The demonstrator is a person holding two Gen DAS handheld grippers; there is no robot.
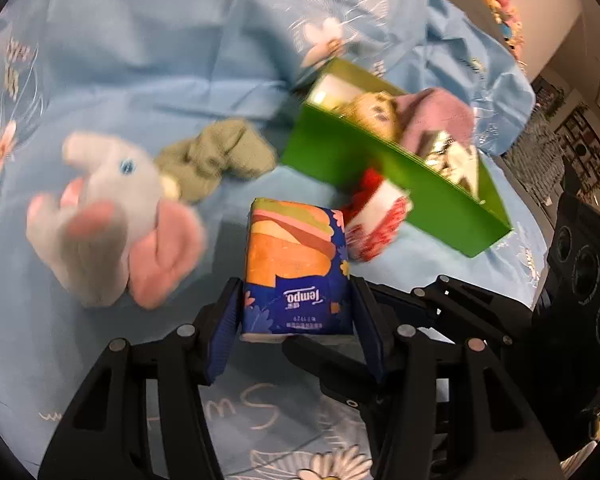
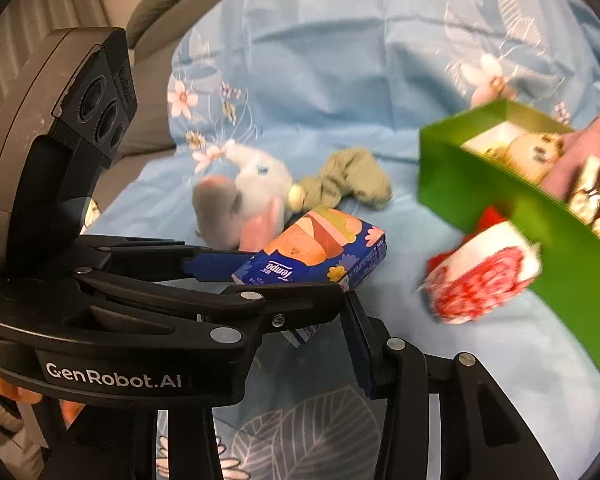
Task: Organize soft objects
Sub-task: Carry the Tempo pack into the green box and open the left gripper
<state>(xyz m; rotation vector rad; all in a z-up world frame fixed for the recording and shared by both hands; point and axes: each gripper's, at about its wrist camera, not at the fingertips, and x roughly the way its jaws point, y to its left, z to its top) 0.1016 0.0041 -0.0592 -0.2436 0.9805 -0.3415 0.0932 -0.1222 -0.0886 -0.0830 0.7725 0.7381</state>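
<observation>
My left gripper (image 1: 296,288) is shut on a blue and orange Tempo tissue pack (image 1: 296,256), its blue pads pressing both long sides. In the right wrist view that same left gripper (image 2: 296,276) crosses in front and holds the tissue pack (image 2: 320,256) above the bedspread. My right gripper (image 2: 302,334) sits just below the pack; only its right pad shows, so its grip is unclear. One of its fingers (image 1: 328,368) reaches under the pack. A grey and pink elephant plush (image 1: 112,220) and a crumpled green cloth (image 1: 216,160) lie to the left.
A green box (image 1: 380,168) at the right holds a yellow plush (image 1: 376,114), a pink cloth (image 1: 436,114) and shiny items. A red and white rolled fabric (image 1: 376,220) lies against its front wall. Everything rests on a blue floral bedspread (image 1: 160,40). A grey sofa (image 2: 168,0) stands behind.
</observation>
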